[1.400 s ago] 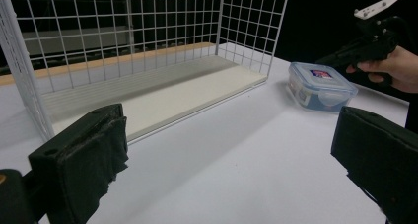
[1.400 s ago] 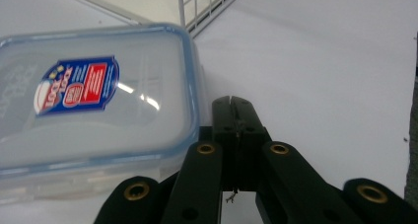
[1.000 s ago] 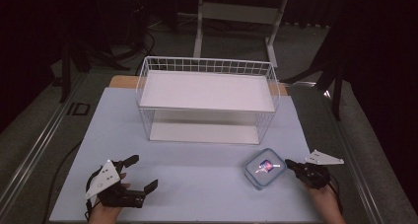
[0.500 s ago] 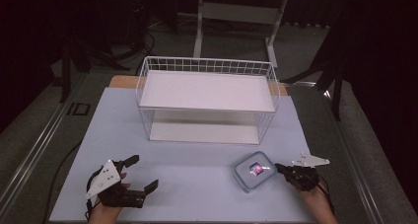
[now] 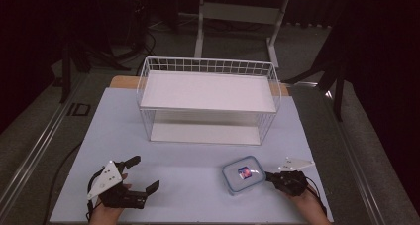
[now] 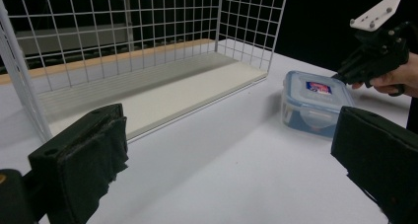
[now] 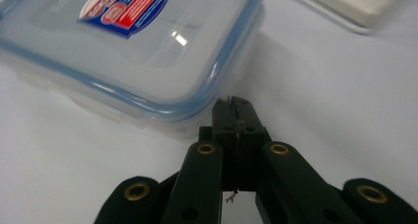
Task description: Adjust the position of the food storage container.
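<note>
The right gripper (image 7: 235,107), jaws pressed together, has its tips at the blue-rimmed edge of the clear lidded container (image 7: 148,51), whose label lies farther up the lid

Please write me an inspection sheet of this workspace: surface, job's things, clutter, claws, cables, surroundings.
Surface: white table, bare between things.
Job's things: lidded plastic food container with blue seal, near the front; white two-level wire rack behind, both shelves bare.
Clutter: nothing seen.
Claws: left claw open, off the container; right claw shut, tips at the container's edge.
Cables: one trails from the left claw off the table's left edge.
Surroundings: dark floor, metal stand legs behind.
</note>
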Motion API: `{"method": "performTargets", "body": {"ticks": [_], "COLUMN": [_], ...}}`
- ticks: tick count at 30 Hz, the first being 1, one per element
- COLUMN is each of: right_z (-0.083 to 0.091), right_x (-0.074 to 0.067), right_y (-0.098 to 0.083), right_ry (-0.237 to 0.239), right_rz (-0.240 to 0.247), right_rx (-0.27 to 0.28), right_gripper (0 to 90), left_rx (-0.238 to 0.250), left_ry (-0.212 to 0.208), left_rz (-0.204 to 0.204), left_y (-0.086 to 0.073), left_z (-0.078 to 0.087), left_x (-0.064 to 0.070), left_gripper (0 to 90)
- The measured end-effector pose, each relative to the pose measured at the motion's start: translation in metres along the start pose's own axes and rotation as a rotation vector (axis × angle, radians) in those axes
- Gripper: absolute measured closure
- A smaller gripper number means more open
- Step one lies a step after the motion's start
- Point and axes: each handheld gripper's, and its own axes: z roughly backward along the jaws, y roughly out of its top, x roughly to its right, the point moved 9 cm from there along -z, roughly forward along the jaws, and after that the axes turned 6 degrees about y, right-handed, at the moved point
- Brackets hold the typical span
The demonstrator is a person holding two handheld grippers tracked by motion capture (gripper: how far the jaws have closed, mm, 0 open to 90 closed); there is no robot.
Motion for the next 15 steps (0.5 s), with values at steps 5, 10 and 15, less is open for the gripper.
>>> {"method": "performTargets", "body": {"ticks": [5,10,15], "right_z": [-0.013,-0.026,-0.036], "right_x": [-0.019,-0.039,-0.055], "right_y": [0.009,0.019,0.026], "right_ry": [0.055,0.114,0.158], "right_rz": [0.030,0.040,0.055], "right_rx": [-0.021,-0.028,-0.035], "right_gripper": [90.0,90.0,90.0], "left_rx": [-0.001,-0.010,-0.016], "left_ry": [-0.001,-0.006,-0.009], "left_rz": [0.002,-0.002,-0.003], "left_y": [0.000,-0.002,-0.002], "left_z": [0.000,-0.001,-0.001], "left_x": [0.000,0.001,0.001], "left_gripper": [1.4,1.5,1.5]}}
